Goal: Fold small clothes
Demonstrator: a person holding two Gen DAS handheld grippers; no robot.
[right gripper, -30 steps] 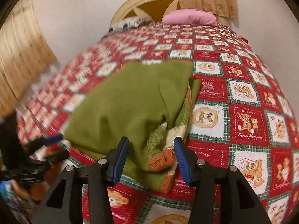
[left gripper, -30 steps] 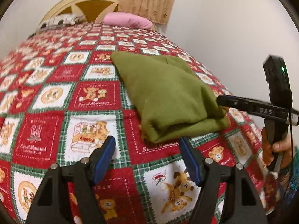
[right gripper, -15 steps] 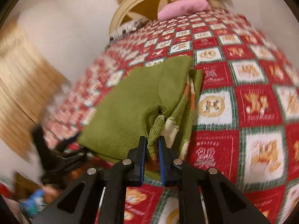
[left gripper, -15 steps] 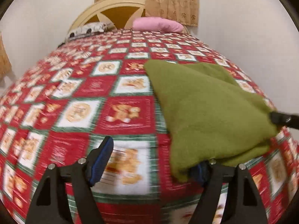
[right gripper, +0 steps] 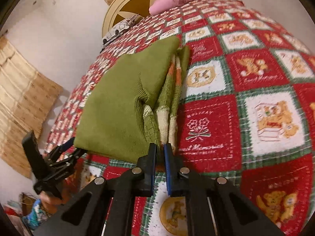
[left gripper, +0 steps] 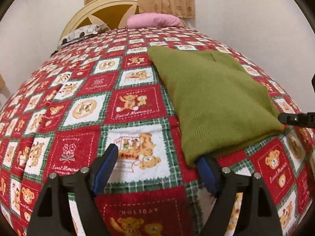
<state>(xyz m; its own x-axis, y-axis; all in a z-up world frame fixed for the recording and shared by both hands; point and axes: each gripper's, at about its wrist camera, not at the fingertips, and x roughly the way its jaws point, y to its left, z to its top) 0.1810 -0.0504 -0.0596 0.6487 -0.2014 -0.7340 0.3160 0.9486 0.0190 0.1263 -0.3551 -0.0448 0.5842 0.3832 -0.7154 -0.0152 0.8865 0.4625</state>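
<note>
Folded olive-green knitted sweater (left gripper: pixel 214 102) lying on a red, white and green teddy-bear patchwork bedspread (left gripper: pixel 126 102), toward the bed's near edge, with orange-and-cream striped cuffs (right gripper: pixel 167 116) spilling from its open side. Left gripper (left gripper: pixel 157 167) held low over the bedspread, pointing toward the headboard, blue-padded fingers (left gripper: pixel 106 165) spread wide: left finger bare above a white teddy square, right finger tucked under the sweater's near corner, nothing pinched between them. Right gripper (right gripper: pixel 159 153) levelled at the sweater's near edge from the other side, fingers (right gripper: pixel 169 169) drawn almost together with only a narrow slit between, clamped on the striped cuff fabric at their tips. In the right wrist view, left gripper (right gripper: pixel 69 149) visible at the sweater's far corner, black handle angled down toward the bed's edge. Pink pillow (left gripper: pixel 153 20) and cream round headboard (left gripper: pixel 98 11) at the far end.
</note>
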